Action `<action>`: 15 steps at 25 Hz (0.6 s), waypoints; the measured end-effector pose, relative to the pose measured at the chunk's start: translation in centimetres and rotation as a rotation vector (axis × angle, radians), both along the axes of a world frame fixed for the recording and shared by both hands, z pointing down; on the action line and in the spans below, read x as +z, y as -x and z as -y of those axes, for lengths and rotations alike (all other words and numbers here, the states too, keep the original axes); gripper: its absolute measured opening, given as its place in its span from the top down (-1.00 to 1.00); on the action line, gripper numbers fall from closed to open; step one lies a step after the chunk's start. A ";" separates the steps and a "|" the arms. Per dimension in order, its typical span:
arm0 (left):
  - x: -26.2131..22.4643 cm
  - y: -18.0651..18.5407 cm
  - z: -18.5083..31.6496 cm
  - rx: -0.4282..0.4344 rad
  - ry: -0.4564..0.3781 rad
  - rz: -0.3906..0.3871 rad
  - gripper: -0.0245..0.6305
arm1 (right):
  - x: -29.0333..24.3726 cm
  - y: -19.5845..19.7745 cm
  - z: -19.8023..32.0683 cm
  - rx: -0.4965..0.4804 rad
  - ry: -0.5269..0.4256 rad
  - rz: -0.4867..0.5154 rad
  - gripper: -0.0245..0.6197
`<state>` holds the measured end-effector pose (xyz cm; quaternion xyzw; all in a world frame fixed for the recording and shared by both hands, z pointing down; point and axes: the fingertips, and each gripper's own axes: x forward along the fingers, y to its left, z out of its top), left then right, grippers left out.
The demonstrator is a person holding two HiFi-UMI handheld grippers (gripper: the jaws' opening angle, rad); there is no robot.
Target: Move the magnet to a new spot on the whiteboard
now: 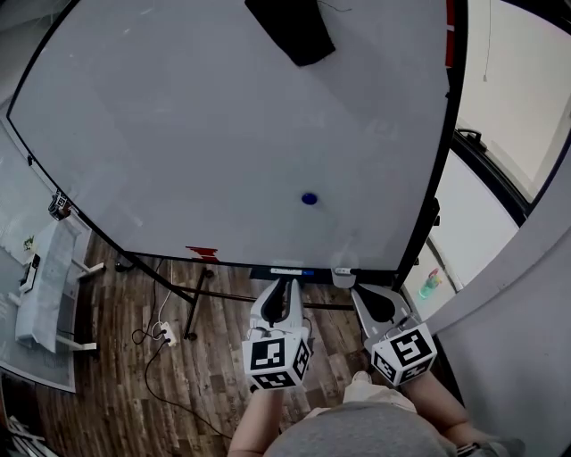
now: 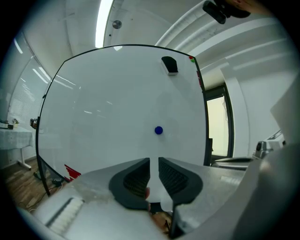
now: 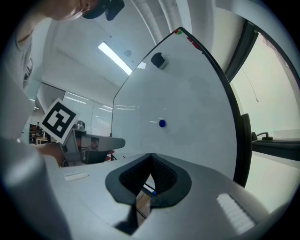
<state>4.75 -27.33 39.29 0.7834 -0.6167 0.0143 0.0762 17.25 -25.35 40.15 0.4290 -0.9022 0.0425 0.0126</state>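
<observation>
head view shows a wide whiteboard (image 1: 178,134) on a black stand over a wood-plank floor (image 1: 116,375), with a pale wall and dark-framed glass panels to the right. the blue magnet (image 1: 309,198) sits on the board's lower middle, apart from everything else. a black eraser (image 1: 294,27) clings near the top edge, and a red mark (image 1: 202,253) lies by the bottom rim. a power strip (image 1: 163,332) and its cable lie on the floor. the left gripper (image 1: 289,283) points at the board below the magnet, its fingers a narrow slit apart with nothing between them. the right gripper (image 1: 355,291) beside it has its fingers pressed together, empty.
</observation>
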 end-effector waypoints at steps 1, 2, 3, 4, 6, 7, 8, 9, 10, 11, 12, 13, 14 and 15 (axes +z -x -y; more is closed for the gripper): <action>0.2 0.3 -0.9 0.009 0.002 0.003 0.74 | 0.1 0.5 -0.7 0.002 0.004 0.002 0.93; 0.4 0.6 -1.7 0.017 0.005 0.005 0.78 | 0.1 1.0 -1.4 0.003 0.006 0.004 0.93; 0.6 0.9 -2.6 0.023 0.008 0.006 0.81 | 0.0 1.5 -2.1 0.002 0.007 0.006 0.93; 0.7 1.2 -3.4 0.028 0.010 0.008 0.84 | -0.1 2.0 -2.8 0.000 0.007 0.007 0.93; 0.9 1.8 -4.9 0.033 0.013 0.007 0.89 | -0.2 2.9 -4.2 -0.003 0.007 0.007 0.93; 1.0 2.1 -5.7 0.035 0.016 0.003 0.91 | -0.2 3.2 -4.9 -0.003 0.007 0.007 0.93; 1.1 2.4 -6.4 0.036 0.018 -0.003 0.91 | -0.3 3.6 -5.6 -0.002 0.007 0.006 0.93; 1.3 2.7 -7.2 0.037 0.020 -0.011 0.91 | -0.3 3.9 -6.3 -0.003 0.006 0.006 0.93; 1.4 3.0 -8.0 0.038 0.022 -0.017 0.91 | -0.3 4.2 -7.0 -0.004 0.005 0.005 0.93; 1.6 3.2 -8.8 0.039 0.023 -0.023 0.91 | -0.4 4.4 -7.8 -0.005 0.003 0.004 0.93; 1.7 3.4 -9.6 0.039 0.024 -0.026 0.91 | -0.5 4.6 -8.5 -0.006 0.001 0.003 0.93; 1.9 3.6 -10.4 0.040 0.025 -0.029 0.91 | -0.5 4.8 -9.3 -0.006 -0.001 0.002 0.93; 2.0 3.8 -11.2 0.040 0.027 -0.031 0.91 | -0.6 5.0 -10.1 -0.006 -0.002 0.001 0.93; 2.1 3.9 -12.0 0.041 0.028 -0.032 0.91 | -0.6 5.1 -10.8 -0.005 -0.003 0.001 0.93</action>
